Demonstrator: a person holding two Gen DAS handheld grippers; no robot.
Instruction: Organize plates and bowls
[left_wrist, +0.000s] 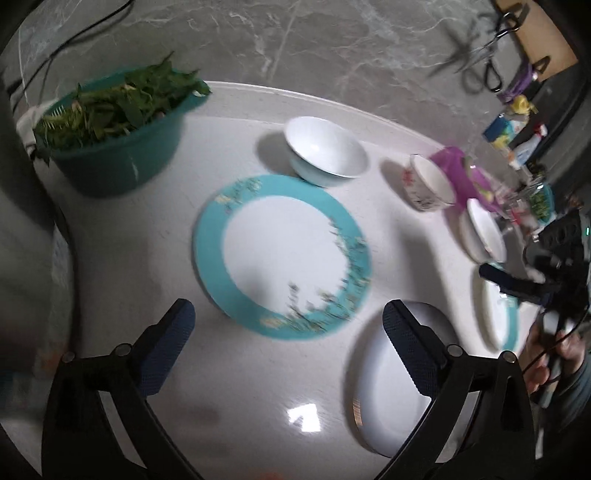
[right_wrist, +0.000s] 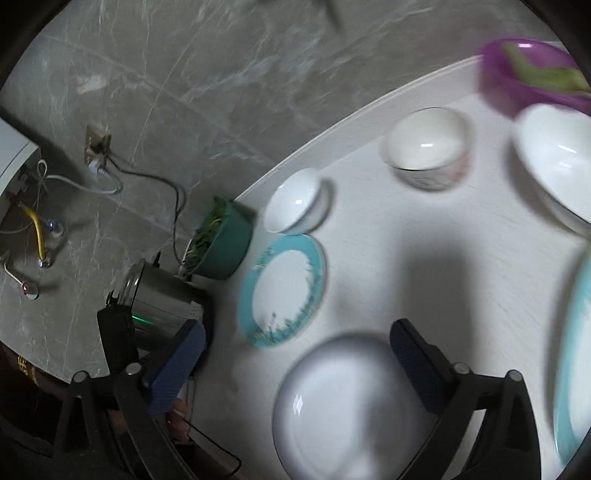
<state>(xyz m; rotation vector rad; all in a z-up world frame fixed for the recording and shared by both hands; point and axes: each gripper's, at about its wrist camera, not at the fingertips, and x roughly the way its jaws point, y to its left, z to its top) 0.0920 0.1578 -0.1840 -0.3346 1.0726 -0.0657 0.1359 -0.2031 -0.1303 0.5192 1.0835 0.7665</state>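
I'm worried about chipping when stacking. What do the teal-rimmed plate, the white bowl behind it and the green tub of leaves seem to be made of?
Teal-rimmed plate: likely glazed ceramic; glossy, with a printed floral rim.
White bowl: probably glazed porcelain; smooth, with a bright glint inside.
Green tub: looks like plastic; duller, uniformly coloured wall, though blur leaves this open.

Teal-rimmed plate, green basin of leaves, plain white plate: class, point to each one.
teal-rimmed plate (left_wrist: 282, 254), left wrist view, white centre.
green basin of leaves (left_wrist: 122, 166), left wrist view, outer wall.
plain white plate (right_wrist: 343, 410), right wrist view, centre.
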